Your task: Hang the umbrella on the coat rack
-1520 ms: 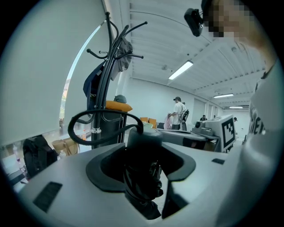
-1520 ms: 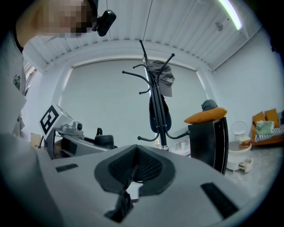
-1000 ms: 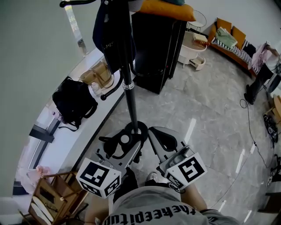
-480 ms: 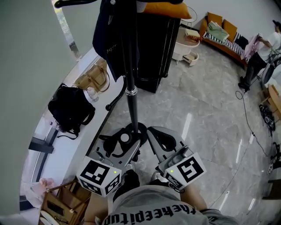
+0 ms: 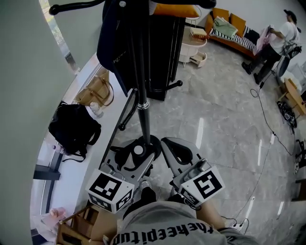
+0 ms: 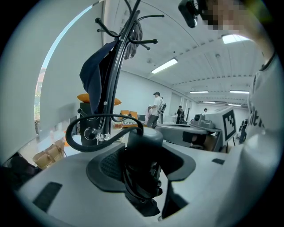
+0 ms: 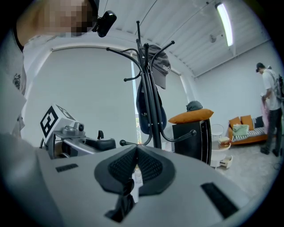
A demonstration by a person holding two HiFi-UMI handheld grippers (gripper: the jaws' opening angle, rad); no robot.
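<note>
I see the umbrella black, folded and grey-capped, clamped upright in my left gripper jaws. My right gripper jaws are pressed together, empty. The coat rack stands just ahead.

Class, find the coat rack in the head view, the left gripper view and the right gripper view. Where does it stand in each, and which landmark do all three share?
Head view: coat rack at top centre, its pole running down the middle.
Left gripper view: coat rack at upper left, above the jaws.
Right gripper view: coat rack at centre, beyond the jaws.
Shared landmark: orange cushion on the black cabinet.
</note>
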